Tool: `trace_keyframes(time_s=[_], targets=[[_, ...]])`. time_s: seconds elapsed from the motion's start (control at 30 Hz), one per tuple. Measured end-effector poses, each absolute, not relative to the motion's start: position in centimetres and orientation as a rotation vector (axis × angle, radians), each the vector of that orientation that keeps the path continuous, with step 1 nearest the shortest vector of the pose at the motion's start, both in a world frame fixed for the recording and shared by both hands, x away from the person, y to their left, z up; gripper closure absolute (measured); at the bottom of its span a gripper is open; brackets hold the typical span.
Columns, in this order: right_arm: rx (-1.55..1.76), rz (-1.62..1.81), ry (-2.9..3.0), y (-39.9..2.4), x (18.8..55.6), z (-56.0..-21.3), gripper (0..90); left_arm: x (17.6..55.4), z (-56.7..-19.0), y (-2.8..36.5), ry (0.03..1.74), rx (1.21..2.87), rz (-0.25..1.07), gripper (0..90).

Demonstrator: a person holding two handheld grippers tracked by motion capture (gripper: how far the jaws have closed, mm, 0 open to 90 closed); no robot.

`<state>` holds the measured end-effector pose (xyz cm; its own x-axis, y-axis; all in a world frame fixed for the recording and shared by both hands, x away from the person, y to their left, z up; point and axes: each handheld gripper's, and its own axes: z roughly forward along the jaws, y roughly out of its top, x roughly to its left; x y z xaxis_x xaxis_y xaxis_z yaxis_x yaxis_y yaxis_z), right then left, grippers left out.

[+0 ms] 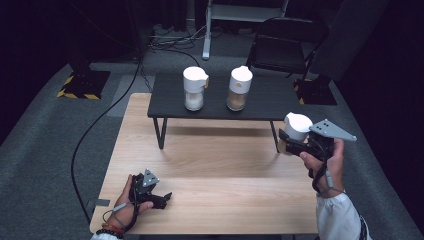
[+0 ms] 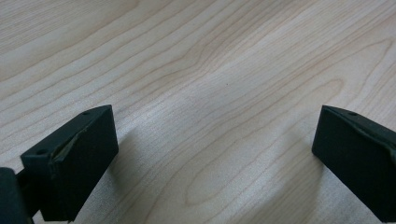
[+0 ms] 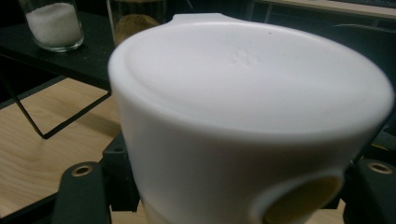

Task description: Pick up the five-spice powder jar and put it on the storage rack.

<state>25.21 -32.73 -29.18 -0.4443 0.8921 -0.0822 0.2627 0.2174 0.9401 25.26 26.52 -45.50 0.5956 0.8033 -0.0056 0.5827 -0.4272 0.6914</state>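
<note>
A: Largest item first?

B: Counter (image 1: 210, 165): pale wood-grain top, rectangular. On its far part a low black shelf (image 1: 270, 102) on thin metal legs; the right tool's view shows those legs close, as bare wire-like struts.

A: Containers?

B: Three glass jars with white plastic lids. Jar of white grains (image 1: 194, 88) and jar of brown powder (image 1: 240, 89) stand side by side, apart, on the shelf. The third jar (image 1: 295, 131) is off the counter, in the air at its right edge, below the shelf's right end.

A: Who has it?

B: Right tool (image 1: 291, 142), jaws clamped on the jar below the lid. Its own view gives the lid (image 3: 252, 93) large: smooth, matte, round, with a small spout lip at the back and an oval opening in the side showing tan. No lettering legible.

A: And the other?

B: Left tool (image 1: 161, 198), near the counter's front left corner, jaws spread wide over bare wood, gripping nothing.
</note>
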Motion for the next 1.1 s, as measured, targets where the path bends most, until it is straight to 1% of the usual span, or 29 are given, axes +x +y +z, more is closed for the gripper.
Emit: trace_keyframes(time_s=[0.5,0.8,1.1], targets=[[1.012,1.253,1.801,-31.8,27.3,-26.4,29.3,25.3,-45.5,26.5,1.092,2.163,0.431,0.1],[1.043,1.26,1.777,-31.2,29.3,-25.7,29.3,25.3,-45.5,26.5,1.092,2.163,0.431,0.1],[1.038,1.287,1.749,-30.9,31.3,-26.0,29.3,25.3,-45.5,26.5,1.092,2.163,0.431,0.1]])
